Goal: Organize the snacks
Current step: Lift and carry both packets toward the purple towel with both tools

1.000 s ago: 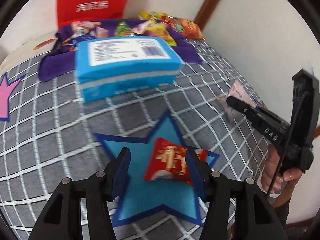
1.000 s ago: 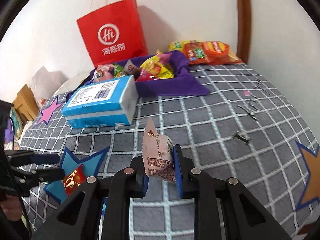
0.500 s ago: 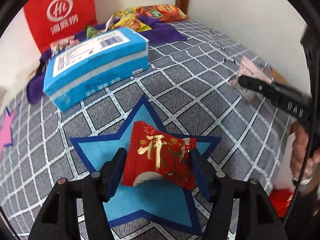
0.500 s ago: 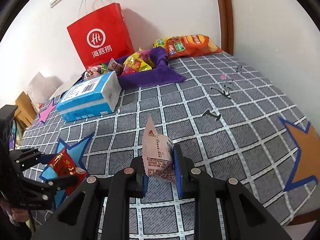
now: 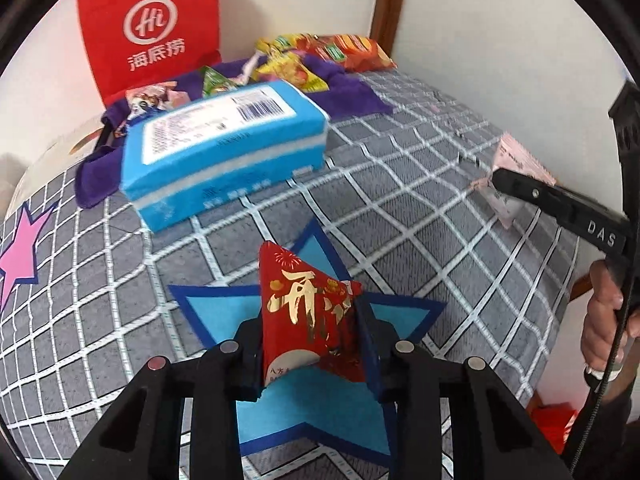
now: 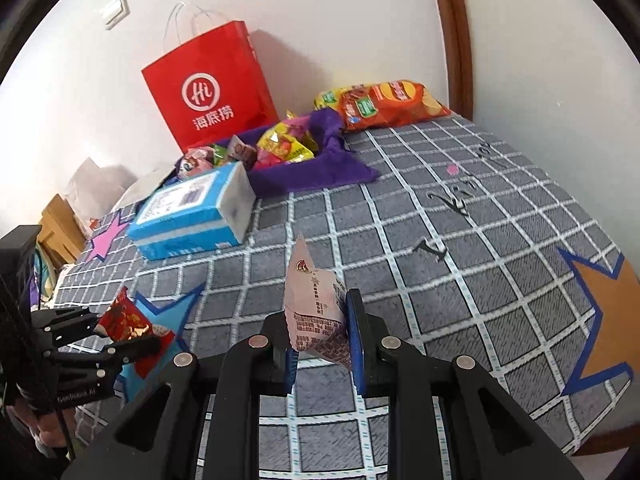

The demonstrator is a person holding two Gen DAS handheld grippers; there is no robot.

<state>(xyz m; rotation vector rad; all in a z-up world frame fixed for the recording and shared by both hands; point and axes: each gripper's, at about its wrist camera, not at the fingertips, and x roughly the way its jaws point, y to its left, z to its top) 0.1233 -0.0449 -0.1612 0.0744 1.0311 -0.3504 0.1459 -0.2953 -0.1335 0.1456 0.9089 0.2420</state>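
A red snack packet (image 5: 308,300) with gold lettering stands upright between the pads of my left gripper (image 5: 310,344), just above a blue star patch (image 5: 320,412) on the checked cover. Its jaws are closing, and the pads press on the packet. The right wrist view shows that same left gripper (image 6: 120,332) holding the red packet (image 6: 124,318) at lower left. My right gripper (image 6: 320,332) is shut on a pale pink snack packet (image 6: 314,296), held upright. In the left wrist view the right gripper (image 5: 500,178) and pink packet (image 5: 516,160) are at the right edge.
A blue tissue pack (image 5: 224,148) lies behind the star. Further back sits a purple cloth tray (image 6: 316,172) with several snacks, a red paper bag (image 6: 208,84) and a chip bag (image 6: 392,104). An orange star patch (image 6: 608,320) marks the right side; a hand (image 5: 604,320) grips the right handle.
The left jaws have shut on the red packet, which lay flat on the blue star and now stands upright between the pads. The right gripper keeps the pink packet and drifts sideways.
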